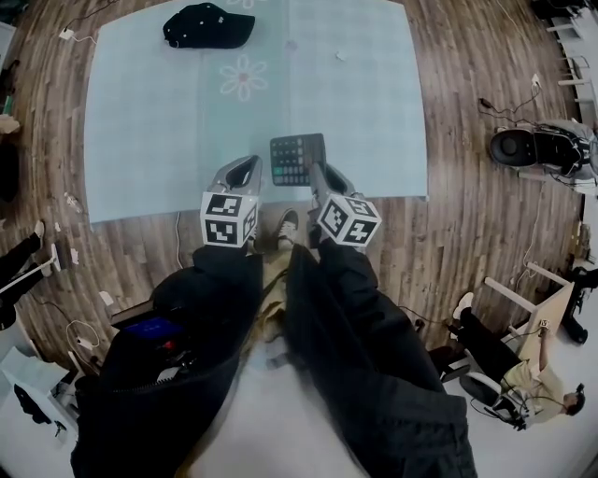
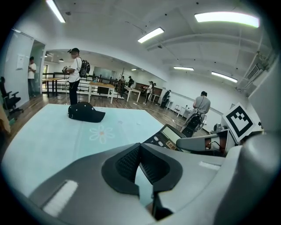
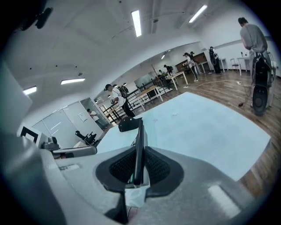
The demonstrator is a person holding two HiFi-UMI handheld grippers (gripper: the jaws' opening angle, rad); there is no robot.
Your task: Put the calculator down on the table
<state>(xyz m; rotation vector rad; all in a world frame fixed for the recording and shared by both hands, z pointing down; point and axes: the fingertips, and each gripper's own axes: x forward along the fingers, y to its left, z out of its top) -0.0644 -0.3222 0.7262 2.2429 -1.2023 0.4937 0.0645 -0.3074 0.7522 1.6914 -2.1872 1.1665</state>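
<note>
The dark calculator hangs over the near edge of the light blue table cloth, keys facing up in the head view. My right gripper is shut on its near right edge. In the right gripper view the calculator stands edge-on between the ribbed pads, at my right gripper. My left gripper is beside it on the left, apart from it and holding nothing. In the left gripper view my left gripper has its tips together, and the calculator shows to the right with its display up.
A black cap lies at the far side of the cloth, beyond a flower print. Wooden floor surrounds the table. A black machine stands to the right, and a seated person is at lower right. Other people stand far off.
</note>
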